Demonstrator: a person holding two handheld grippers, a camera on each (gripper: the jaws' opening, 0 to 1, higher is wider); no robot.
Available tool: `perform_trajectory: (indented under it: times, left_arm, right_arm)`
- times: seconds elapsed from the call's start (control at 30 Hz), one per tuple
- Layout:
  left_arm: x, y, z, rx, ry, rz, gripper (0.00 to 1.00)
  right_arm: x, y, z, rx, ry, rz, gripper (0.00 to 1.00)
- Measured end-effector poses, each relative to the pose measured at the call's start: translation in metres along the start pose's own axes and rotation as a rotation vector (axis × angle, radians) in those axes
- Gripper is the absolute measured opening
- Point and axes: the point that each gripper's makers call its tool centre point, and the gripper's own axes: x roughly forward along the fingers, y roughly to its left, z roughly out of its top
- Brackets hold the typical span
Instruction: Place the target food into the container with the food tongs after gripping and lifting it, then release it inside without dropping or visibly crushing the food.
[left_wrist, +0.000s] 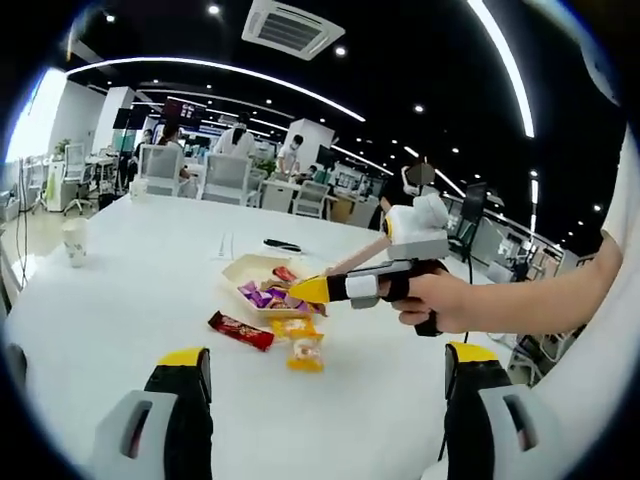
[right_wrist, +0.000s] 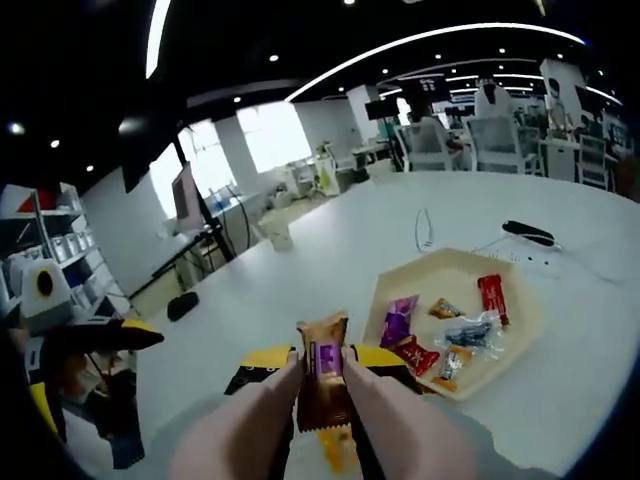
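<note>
Pinching brown snack packet (right_wrist: 322, 385), right gripper (right_wrist: 322, 375) closed.

A paper cup (left_wrist: 74, 243) stands far out on the white counter (left_wrist: 130, 300); a black pen (left_wrist: 282, 245) lies beyond, office chairs (left_wrist: 226, 180) behind.

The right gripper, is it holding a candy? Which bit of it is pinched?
Yes. The right gripper holds a brown snack packet, pinched around its middle, with the crimped top end sticking up. The left gripper is open and holds nothing.
</note>
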Motion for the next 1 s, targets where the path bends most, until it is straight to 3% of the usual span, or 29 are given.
perform_trajectory:
  times: [0.27,0.73,0.8,1.0]
  left_arm:
    - [0.0,0.003,0.008,-0.024,-0.041,0.003,0.98]
    - [-0.001,-0.002,0.004,-0.025,-0.026,-0.004,0.99]
    - [0.0,-0.004,0.005,0.055,-0.04,-0.005,0.98]
    - [0.0,-0.007,0.0,0.025,-0.018,-0.007,0.99]
  right_arm:
    - [-0.004,-0.007,0.01,0.004,-0.017,-0.011,0.2]
    - [-0.014,-0.019,0.025,0.047,-0.072,-0.042,0.2]
    - [-0.014,-0.023,0.029,0.05,-0.08,-0.05,0.2]
    - [-0.012,-0.026,0.04,0.055,-0.1,-0.057,0.2]
